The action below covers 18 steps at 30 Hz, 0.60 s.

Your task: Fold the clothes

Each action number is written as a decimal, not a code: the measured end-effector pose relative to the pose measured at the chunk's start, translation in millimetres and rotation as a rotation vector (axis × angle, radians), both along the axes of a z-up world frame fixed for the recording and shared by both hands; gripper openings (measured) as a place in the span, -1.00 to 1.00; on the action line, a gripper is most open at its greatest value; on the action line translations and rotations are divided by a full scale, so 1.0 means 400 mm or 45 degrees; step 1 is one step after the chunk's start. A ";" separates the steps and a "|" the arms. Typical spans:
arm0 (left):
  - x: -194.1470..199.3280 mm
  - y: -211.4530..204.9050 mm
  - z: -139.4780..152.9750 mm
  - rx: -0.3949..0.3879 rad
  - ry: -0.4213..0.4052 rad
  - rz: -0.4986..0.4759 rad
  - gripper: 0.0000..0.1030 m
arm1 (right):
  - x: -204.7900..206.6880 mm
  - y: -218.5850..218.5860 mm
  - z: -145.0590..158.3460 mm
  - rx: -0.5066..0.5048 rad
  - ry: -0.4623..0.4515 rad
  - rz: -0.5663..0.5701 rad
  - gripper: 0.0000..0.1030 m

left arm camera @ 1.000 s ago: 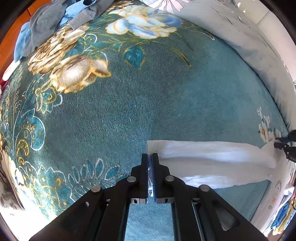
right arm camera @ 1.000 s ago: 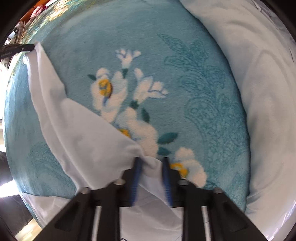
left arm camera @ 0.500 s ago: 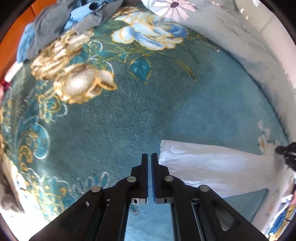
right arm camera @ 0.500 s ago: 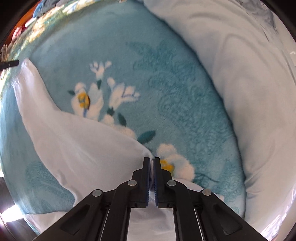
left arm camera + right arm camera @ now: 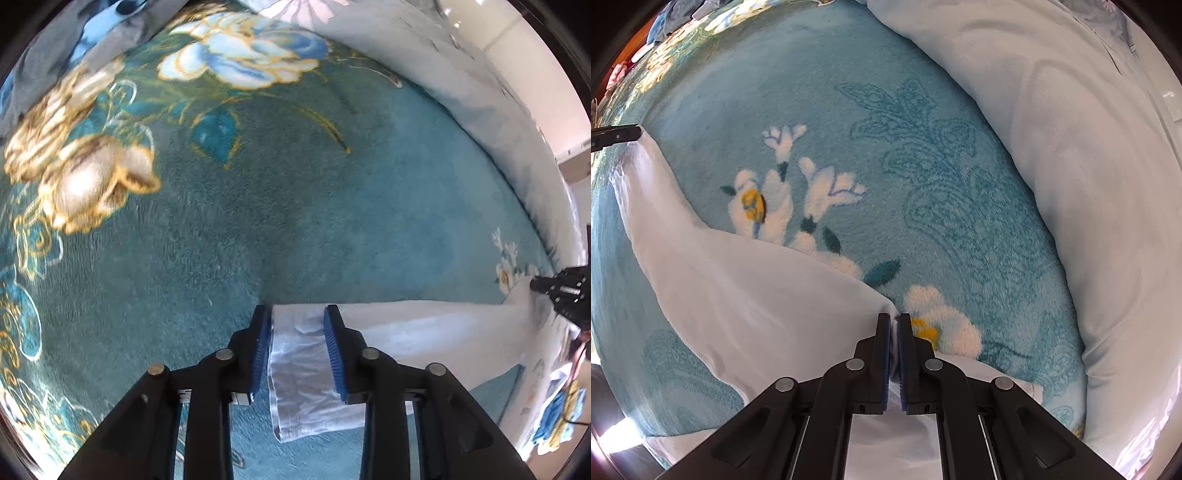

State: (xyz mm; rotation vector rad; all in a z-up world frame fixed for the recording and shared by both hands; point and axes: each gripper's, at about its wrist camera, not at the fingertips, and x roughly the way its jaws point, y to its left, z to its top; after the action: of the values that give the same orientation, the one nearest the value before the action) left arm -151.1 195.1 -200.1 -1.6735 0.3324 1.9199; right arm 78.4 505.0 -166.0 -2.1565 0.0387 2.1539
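Seen from the left wrist camera, the left gripper (image 5: 297, 314) points steeply down at a teal floral blanket (image 5: 332, 206), its blue-padded jaws opening with the near end of a white garment (image 5: 424, 332) lying between them; the pads stand clear of the cloth on both sides. From that end the garment runs as a long folded strip away to the claw's right, where the right gripper (image 5: 535, 285) shows small and dark at the edge of the frame, at the strip's far end. Ahead of the claw and to its left, a heap of grey and blue clothes (image 5: 74, 40) lies at the blanket's far border, and a pale quilt (image 5: 480, 103) banks up ahead and to the right. Seen from the right wrist camera, the right gripper (image 5: 894, 321) points down with its jaws pinched narrow on a peak of the white garment (image 5: 738, 295), which spreads off to the claw's left toward the tip of the left gripper (image 5: 631, 133). White and yellow flowers of the blanket (image 5: 923, 166) lie just ahead of the fingers, the pale quilt (image 5: 1071, 166) to the right.
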 end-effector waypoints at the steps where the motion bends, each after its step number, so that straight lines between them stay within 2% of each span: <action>1: 0.007 0.005 0.004 -0.005 0.015 0.004 -0.63 | 0.004 0.000 0.000 0.002 0.000 -0.002 -0.92; 2: 0.015 0.009 0.009 -0.006 0.026 0.004 -0.85 | 0.008 0.001 0.001 0.003 -0.001 -0.003 -0.92; 9: 0.099 0.015 0.105 -0.058 0.237 0.079 -0.89 | 0.054 0.012 0.036 0.046 0.051 -0.053 -0.92; 11: 0.117 0.003 0.104 -0.098 0.273 0.062 -0.88 | 0.070 0.014 0.050 0.060 0.078 -0.065 -0.92; 13: 0.079 -0.044 0.071 -0.123 0.250 0.061 -0.88 | 0.080 0.016 0.042 0.052 0.072 -0.072 -0.92; 18: 0.045 -0.046 0.028 -0.144 0.188 0.082 -0.87 | 0.083 0.031 0.016 0.053 0.042 -0.081 -0.92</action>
State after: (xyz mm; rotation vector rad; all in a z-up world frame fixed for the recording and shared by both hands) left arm -132.9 176.8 -189.1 -1.6344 0.4569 2.1135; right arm 111.7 517.4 -159.4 -2.0686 0.0629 2.1361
